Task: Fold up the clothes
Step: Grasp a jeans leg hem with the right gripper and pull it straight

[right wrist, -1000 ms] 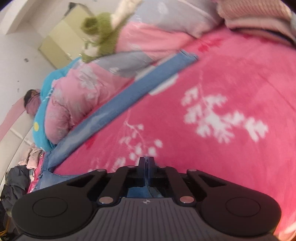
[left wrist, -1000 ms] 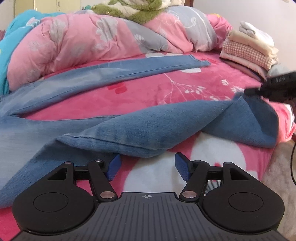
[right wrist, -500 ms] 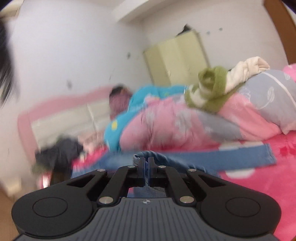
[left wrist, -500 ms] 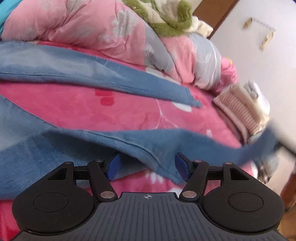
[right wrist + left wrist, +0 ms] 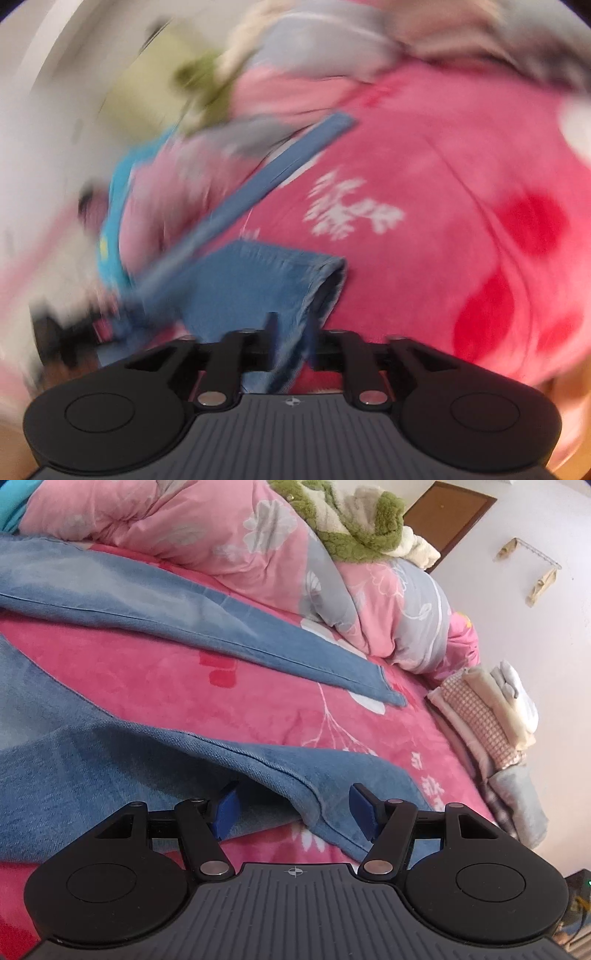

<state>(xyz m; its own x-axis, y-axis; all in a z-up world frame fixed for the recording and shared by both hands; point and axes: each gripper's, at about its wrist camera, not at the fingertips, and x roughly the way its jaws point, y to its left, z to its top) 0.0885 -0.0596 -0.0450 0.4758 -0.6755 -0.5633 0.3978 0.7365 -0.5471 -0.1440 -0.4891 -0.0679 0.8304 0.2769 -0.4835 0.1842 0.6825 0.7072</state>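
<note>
We are only beginning: the jeans (image 5: 122, 760) are lying unfolded on the bed (image 5: 258, 709). Our right tongs (image 5: 291, 343) are opening around a hem; our left tongs (image 5: 293, 808) are staying spread, pinching nothing.

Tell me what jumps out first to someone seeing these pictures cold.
The blue jeans sprawl across the red floral blanket, one leg stretched toward the rumpled pink quilt behind. The right hand-held gripper is opening with a denim hem between its fingers; the left hand-held gripper stands open at a fold. Folded laundry is stacked at the bed's right edge.
</note>
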